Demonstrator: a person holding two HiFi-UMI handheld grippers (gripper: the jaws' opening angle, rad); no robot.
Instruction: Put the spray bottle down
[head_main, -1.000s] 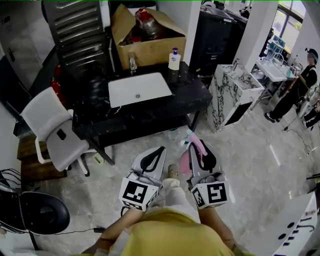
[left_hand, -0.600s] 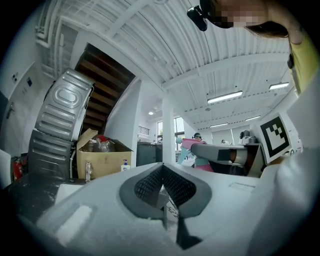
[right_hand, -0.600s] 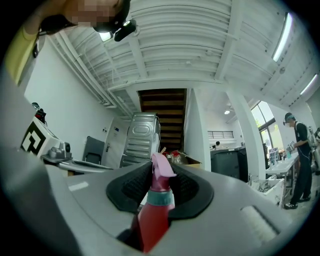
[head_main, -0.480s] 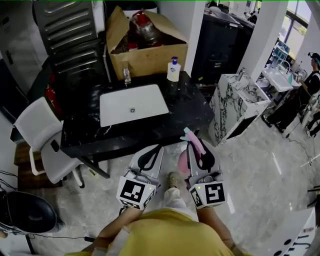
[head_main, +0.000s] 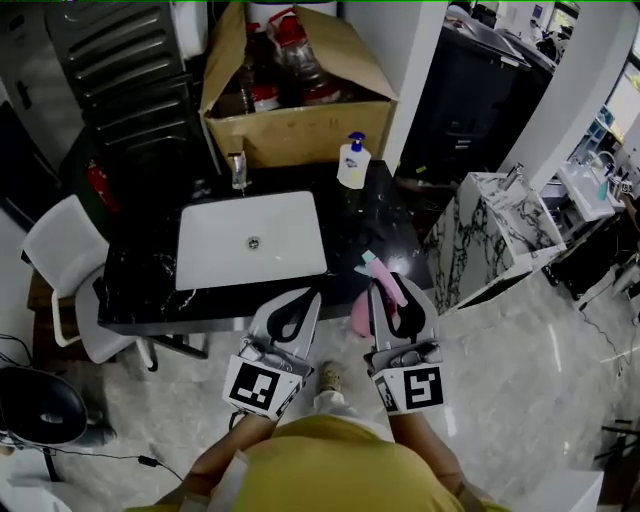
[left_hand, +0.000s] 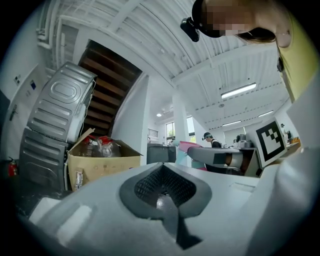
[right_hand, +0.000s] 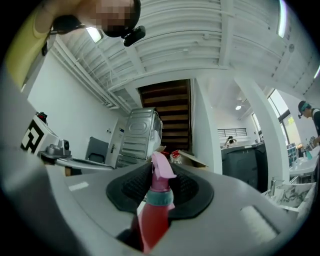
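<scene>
Right gripper view: right tongs (right_hand: 158, 164) around slim pink-nozzled spray bottle (right_hand: 156, 219); left tongs (left_hand: 163, 166) together.

Even, bright indoor light from ceiling strip lights (left_hand: 238, 90); the 2 gripper views bulge, with black corners and blurred foregrounds.

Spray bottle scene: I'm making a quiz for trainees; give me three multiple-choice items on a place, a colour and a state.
1. Where does the soap pump bottle stand? A) white chair B) black counter, behind the sink C) cardboard box
2. On the spray bottle, the trigger head is: A) black B) yellow C) pink
3. The right gripper is: A) shut on the spray bottle B) open, empty C) shut on a faucet
B: on the counter past the sink; C: pink above a teal collar; A: its jaws clamp the bottle.
</scene>
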